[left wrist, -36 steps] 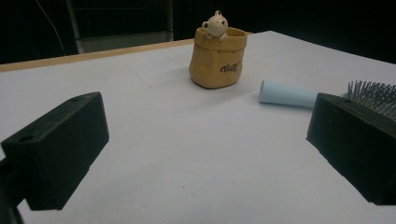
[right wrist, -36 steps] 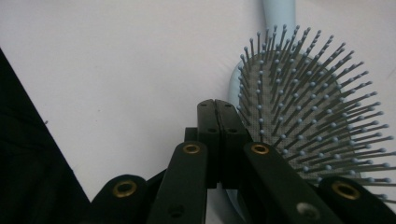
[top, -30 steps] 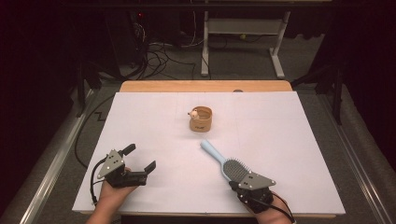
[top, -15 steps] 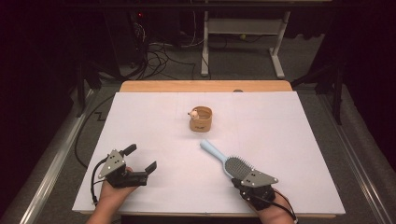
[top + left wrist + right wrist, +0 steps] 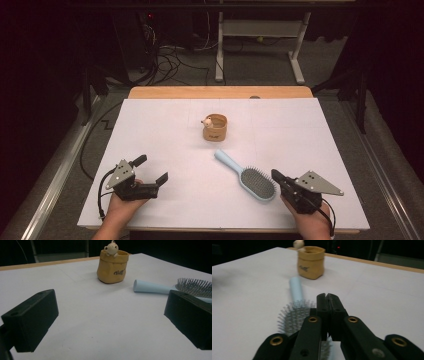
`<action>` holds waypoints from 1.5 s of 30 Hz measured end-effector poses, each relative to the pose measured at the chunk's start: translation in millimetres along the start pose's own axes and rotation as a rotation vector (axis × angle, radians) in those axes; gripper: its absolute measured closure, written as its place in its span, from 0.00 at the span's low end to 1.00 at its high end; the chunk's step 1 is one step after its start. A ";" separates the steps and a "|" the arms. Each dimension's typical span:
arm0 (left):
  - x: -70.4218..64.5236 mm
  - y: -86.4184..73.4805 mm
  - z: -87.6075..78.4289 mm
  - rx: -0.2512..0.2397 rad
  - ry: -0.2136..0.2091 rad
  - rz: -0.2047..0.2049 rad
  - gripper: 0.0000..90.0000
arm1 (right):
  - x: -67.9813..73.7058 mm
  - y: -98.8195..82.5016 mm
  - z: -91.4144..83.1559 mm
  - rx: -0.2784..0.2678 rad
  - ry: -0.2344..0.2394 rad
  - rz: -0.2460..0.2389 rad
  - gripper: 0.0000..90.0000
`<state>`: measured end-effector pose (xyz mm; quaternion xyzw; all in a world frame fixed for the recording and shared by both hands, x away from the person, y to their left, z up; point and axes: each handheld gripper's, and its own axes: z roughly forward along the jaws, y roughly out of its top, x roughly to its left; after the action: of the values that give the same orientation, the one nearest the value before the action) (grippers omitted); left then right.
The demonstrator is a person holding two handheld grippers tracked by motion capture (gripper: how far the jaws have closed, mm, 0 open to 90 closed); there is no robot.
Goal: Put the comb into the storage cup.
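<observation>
A light blue hairbrush lies bristles up on the white table cover, its handle pointing toward a small tan pot with a bear figure on its rim. My right gripper rests just right of the brush head, jaws shut with nothing between them. In the right gripper view the shut gripper sits over the edge of the brush's bristles, with the pot beyond. My left gripper is at the near left, open wide. Between its spread jaws, the left gripper view shows the pot and brush handle.
The white cover spans most of the wooden table, whose bare far edge shows at the back. Beyond it are a desk frame and cables on the floor. A metal rail runs along the left side.
My right gripper has shifted a little to the right, off the brush head. The left gripper, brush and pot have stayed where they were.
</observation>
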<state>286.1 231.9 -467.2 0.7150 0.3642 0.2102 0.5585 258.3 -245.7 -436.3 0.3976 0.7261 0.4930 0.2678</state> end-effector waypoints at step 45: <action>-0.6 -1.0 1.5 0.005 0.000 0.018 0.00 | -14.8 -5.2 7.8 -0.070 0.064 0.030 0.00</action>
<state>286.5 230.7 -468.5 0.7197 0.3584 0.2144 0.5547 270.8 -255.3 -444.1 0.3828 0.7106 0.5345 0.2507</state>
